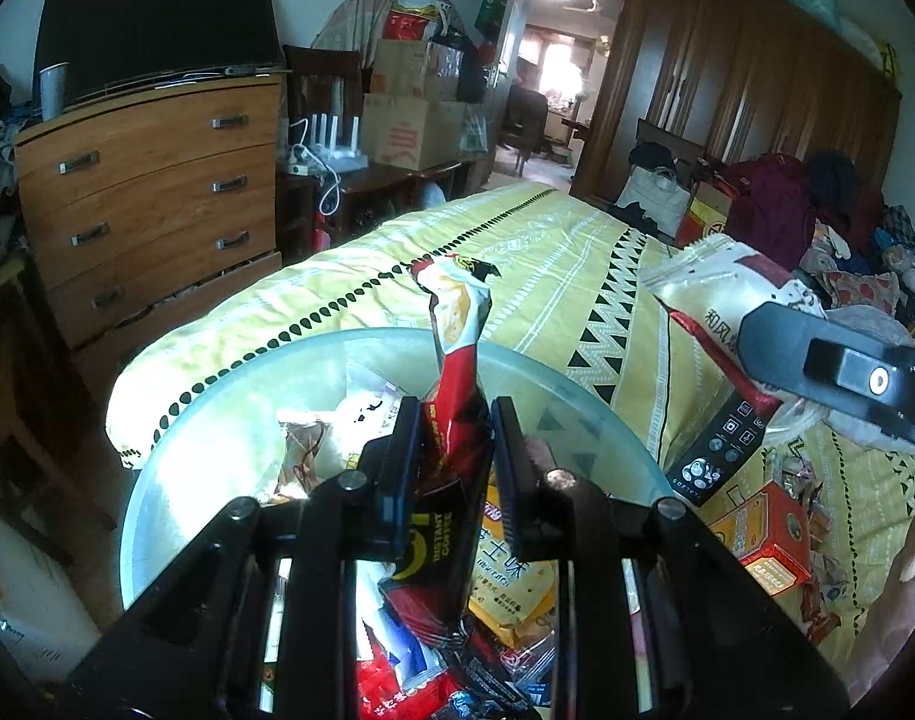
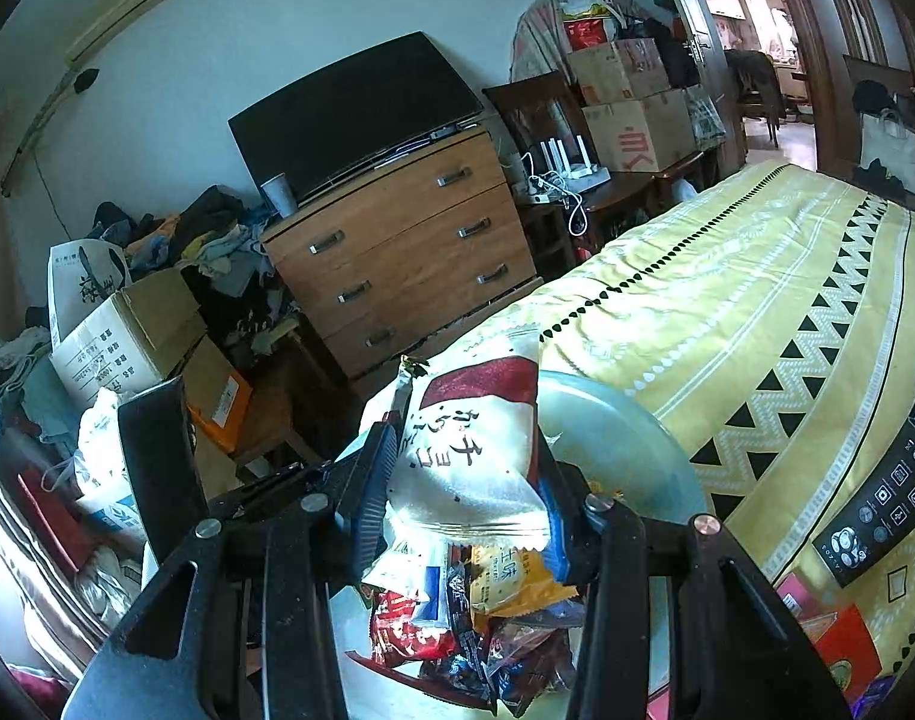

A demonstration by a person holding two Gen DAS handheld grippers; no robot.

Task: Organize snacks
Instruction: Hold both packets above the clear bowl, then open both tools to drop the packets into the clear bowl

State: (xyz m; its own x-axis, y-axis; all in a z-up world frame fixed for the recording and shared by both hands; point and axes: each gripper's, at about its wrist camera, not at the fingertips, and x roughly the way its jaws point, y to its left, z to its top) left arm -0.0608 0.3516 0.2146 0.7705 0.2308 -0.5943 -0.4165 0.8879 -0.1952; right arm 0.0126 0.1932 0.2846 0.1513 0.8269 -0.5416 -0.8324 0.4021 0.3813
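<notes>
A pale translucent bowl [image 1: 217,420] sits on the yellow bed and holds several snack packets [image 1: 505,588]. My left gripper [image 1: 456,450] is shut on a red and black instant coffee packet [image 1: 454,360], held upright above the bowl. My right gripper [image 2: 466,468] is shut on a white packet with a red band [image 2: 475,438], held over the bowl's rim [image 2: 625,420] and the packets [image 2: 493,618] in it. In the left wrist view the right gripper's finger [image 1: 817,348] and its white packet [image 1: 715,282] show at the right.
A black remote-printed box [image 1: 721,450] and a red-orange carton [image 1: 769,534] lie on the yellow bedspread [image 1: 547,252] to the right with loose sweets. A wooden drawer chest [image 1: 151,192] with a TV stands left. Cardboard boxes [image 2: 133,336] and clothes crowd the floor.
</notes>
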